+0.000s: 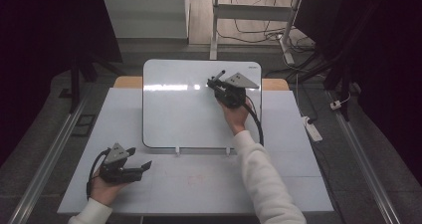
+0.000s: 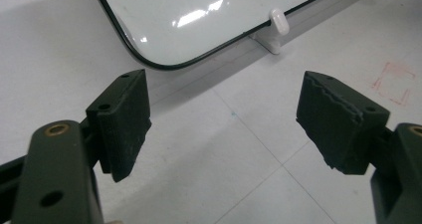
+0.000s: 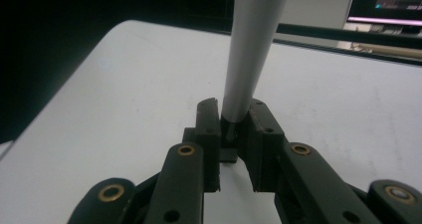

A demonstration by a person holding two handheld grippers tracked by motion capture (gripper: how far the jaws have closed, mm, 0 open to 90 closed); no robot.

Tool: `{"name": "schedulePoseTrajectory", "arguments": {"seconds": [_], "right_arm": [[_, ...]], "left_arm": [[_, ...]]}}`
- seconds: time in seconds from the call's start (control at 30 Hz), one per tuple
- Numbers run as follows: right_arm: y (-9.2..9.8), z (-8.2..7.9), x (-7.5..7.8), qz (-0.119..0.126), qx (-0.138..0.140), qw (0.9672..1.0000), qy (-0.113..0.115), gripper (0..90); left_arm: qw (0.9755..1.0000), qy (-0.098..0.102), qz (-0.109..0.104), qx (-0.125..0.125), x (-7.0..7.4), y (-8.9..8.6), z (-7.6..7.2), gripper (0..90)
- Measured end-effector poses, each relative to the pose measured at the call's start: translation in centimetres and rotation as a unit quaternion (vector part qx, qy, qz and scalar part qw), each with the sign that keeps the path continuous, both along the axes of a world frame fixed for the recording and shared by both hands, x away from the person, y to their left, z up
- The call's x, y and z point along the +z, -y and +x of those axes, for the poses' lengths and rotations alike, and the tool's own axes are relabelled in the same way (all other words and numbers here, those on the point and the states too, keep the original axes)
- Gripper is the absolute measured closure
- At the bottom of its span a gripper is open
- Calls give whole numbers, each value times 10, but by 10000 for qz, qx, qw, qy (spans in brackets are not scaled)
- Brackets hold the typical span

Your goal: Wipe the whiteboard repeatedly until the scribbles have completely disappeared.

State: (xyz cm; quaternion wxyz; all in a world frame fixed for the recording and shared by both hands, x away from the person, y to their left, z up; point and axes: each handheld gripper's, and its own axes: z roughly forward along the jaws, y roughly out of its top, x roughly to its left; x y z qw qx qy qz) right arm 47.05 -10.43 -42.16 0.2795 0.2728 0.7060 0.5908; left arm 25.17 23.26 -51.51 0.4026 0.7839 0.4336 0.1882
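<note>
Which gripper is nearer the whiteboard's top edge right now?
Right. The right gripper, shut on a marker, is over the whiteboard near its top right corner; the left gripper sits open on the table below the board's bottom left corner.

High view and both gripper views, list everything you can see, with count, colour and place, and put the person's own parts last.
whiteboard: one, white with dark edge, tilted up at the table's middle and far side.
whiteboard feet: two, white, along the board's near edge.
marker: one, light grey barrel, clamped in the right claw over the board's upper right.
table: one, white, with a faint red square mark.
power strip: one, white, on the floor right of the table.
cables: several, dark, on the floor beyond the table.
left claw: one, black, open, near-left of the table.
right claw: one, black, shut on the marker.
sleeves: two, white.
</note>
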Motion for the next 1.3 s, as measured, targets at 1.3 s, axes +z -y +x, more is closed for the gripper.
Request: {"name": "schedulePoseTrajectory", "arguments": {"seconds": [1.3], "right_arm": [[41,4,4,501,-578,9969,-159,780]], "left_arm": [[10000,21,13,-49,1,2,-1,228]]}}
